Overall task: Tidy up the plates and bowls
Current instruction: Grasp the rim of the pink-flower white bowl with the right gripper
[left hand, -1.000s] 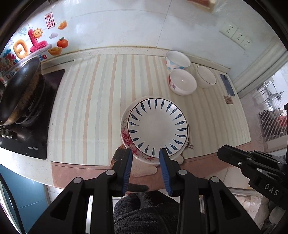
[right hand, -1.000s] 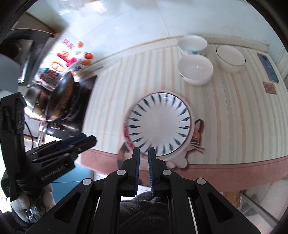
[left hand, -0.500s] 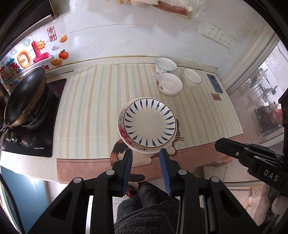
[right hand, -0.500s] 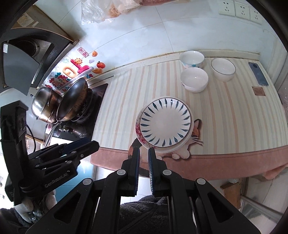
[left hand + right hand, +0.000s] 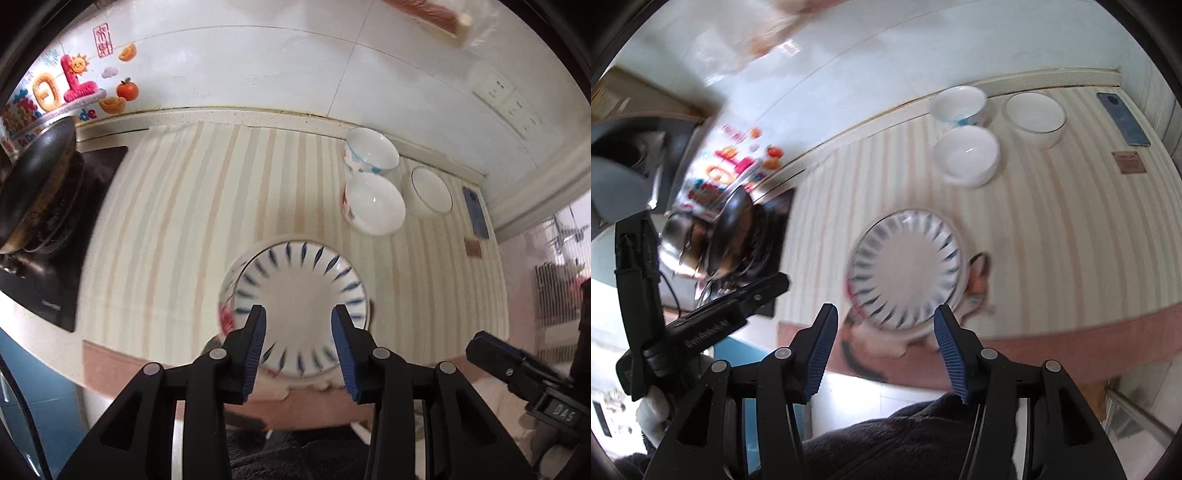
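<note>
Both units gaping wide, holding nothing: left hand-held gripper (image 5: 298, 315) and right hand-held gripper (image 5: 884, 314) are hovering over the blue-petal plate (image 5: 301, 291) sitting on the desk (image 5: 184, 221).

A dark wok (image 5: 35, 173) sits on the black stove (image 5: 55, 273) at the left; colourful stickers (image 5: 70, 86) dot the white wall; a blue phone (image 5: 1123, 119) lies on the striped mat (image 5: 207, 221); wall sockets (image 5: 508, 105) sit upper right.
</note>
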`<state>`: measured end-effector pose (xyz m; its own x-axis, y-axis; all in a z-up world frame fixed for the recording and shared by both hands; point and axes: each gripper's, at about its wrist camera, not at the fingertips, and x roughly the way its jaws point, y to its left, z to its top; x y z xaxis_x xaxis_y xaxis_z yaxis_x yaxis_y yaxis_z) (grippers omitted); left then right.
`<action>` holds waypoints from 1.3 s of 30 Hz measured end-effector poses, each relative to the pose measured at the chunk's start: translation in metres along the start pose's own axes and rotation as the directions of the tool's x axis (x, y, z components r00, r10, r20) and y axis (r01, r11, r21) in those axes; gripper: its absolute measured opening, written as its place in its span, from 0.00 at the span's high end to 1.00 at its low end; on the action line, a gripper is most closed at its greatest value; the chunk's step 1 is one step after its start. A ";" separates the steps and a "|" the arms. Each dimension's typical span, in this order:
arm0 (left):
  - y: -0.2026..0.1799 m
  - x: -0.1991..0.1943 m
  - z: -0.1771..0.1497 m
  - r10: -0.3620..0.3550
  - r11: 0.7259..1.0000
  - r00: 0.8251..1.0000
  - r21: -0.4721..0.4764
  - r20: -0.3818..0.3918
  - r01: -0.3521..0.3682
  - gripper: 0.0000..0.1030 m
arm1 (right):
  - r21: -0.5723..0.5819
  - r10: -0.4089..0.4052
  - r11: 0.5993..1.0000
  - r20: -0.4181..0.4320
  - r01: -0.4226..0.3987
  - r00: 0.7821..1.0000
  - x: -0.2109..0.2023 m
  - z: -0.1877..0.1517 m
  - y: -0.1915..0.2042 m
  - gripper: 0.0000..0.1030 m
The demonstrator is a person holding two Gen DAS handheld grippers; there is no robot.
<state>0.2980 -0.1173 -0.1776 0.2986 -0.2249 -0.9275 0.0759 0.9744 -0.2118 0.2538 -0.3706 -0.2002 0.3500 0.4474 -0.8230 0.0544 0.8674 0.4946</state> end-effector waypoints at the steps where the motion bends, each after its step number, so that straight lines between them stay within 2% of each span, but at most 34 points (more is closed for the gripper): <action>1: -0.003 0.009 0.008 0.007 1.000 1.000 -0.012 -0.008 -0.007 0.67 | 0.007 0.000 1.000 0.000 0.000 1.000 0.004 0.010 -0.009 0.44; 5: -0.020 0.061 0.044 0.002 0.999 0.997 -0.043 -0.073 -0.006 0.67 | 0.017 -0.019 1.000 -0.029 0.020 0.999 0.033 0.060 -0.053 0.44; 7: -0.028 0.091 0.061 -0.037 0.997 0.992 -0.070 -0.120 0.029 0.67 | 0.034 -0.021 0.999 -0.057 0.023 0.998 0.051 0.085 -0.074 0.45; 11: -0.041 0.145 0.094 -0.029 0.996 0.987 -0.083 -0.158 0.016 0.67 | 0.041 -0.019 0.999 -0.113 0.024 0.993 0.091 0.133 -0.107 0.45; 14: -0.045 0.176 0.110 -0.047 0.995 0.982 -0.094 -0.184 0.030 0.67 | 0.036 -0.048 0.998 -0.141 0.053 0.989 0.121 0.165 -0.123 0.46; 17: -0.048 0.205 0.119 -0.057 0.996 0.974 -0.076 -0.220 0.041 0.67 | 0.047 -0.070 0.996 -0.162 0.078 0.984 0.148 0.189 -0.137 0.48; 19: -0.049 0.219 0.122 -0.066 0.996 0.970 -0.070 -0.232 0.051 0.67 | 0.056 -0.076 0.995 -0.168 0.087 0.983 0.164 0.201 -0.144 0.56; 20: -0.048 0.224 0.122 -0.072 0.996 0.969 -0.071 -0.234 0.057 0.67 | 0.058 -0.079 0.994 -0.168 0.090 0.983 0.173 0.207 -0.148 0.58; 22: -0.049 0.229 0.124 -0.106 0.993 0.969 -0.077 -0.222 0.091 0.77 | 0.063 -0.081 0.994 -0.168 0.093 0.982 0.186 0.216 -0.155 0.81; 24: -0.051 0.228 0.124 -0.109 0.993 0.972 -0.064 -0.209 0.098 0.80 | 0.057 -0.085 0.994 -0.173 0.097 0.981 0.196 0.221 -0.157 0.87; 34: -0.073 0.212 0.126 -0.061 0.998 0.983 -0.015 -0.171 0.060 0.80 | 0.018 -0.112 0.993 -0.167 0.116 0.980 0.203 0.221 -0.153 0.88; 39: -0.098 0.196 0.110 -0.039 0.997 0.988 0.056 -0.152 0.048 0.80 | -0.029 -0.121 0.993 -0.150 0.118 0.981 0.181 0.208 -0.148 0.88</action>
<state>0.4539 -0.2576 -0.3046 0.1472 -0.2589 -0.9546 0.1429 0.9606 -0.2384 0.5039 -0.4630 -0.3644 0.1962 0.3665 -0.9095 0.0682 0.9202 0.3855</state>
